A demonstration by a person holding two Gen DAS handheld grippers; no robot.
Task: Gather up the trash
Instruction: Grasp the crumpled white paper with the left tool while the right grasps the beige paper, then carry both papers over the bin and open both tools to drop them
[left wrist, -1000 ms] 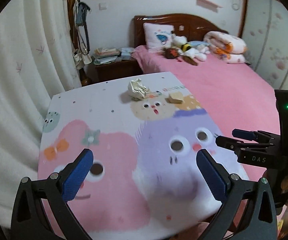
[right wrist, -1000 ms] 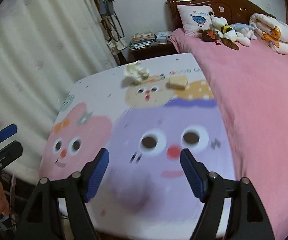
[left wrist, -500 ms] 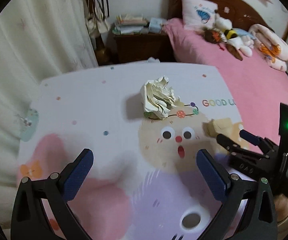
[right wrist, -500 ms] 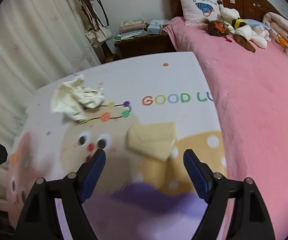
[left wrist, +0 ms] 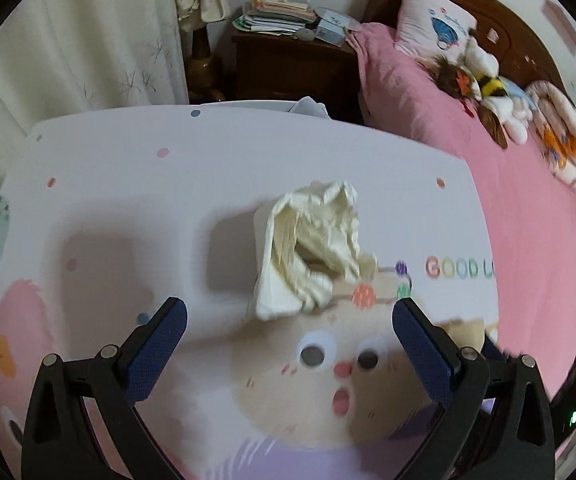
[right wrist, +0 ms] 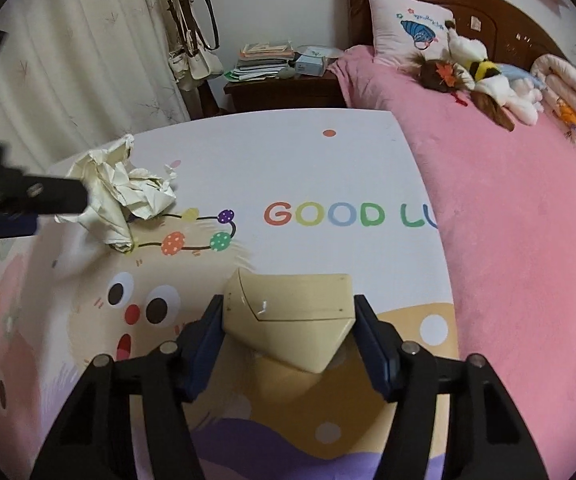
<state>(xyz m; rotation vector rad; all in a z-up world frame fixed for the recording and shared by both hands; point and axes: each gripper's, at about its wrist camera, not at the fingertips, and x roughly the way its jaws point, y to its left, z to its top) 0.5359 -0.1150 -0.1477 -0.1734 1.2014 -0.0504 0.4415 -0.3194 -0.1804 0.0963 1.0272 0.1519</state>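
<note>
- Right gripper [right wrist: 288,322]: fingers just closed in around tan box [right wrist: 288,312], both pads touching it.
- Left gripper [left wrist: 288,336]: fingers spread wide, nothing held, paper wad [left wrist: 312,248] ahead on table [left wrist: 127,184].

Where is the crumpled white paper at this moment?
In the left wrist view the crumpled white paper lies on the cartoon-print table, just ahead of the open left gripper, above the printed face and left of the "GOOD" lettering.

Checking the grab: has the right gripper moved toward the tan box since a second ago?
Yes. The right gripper has come forward over the cartoon tabletop, its jaws just closing around the tan box, pads at its sides.
</note>
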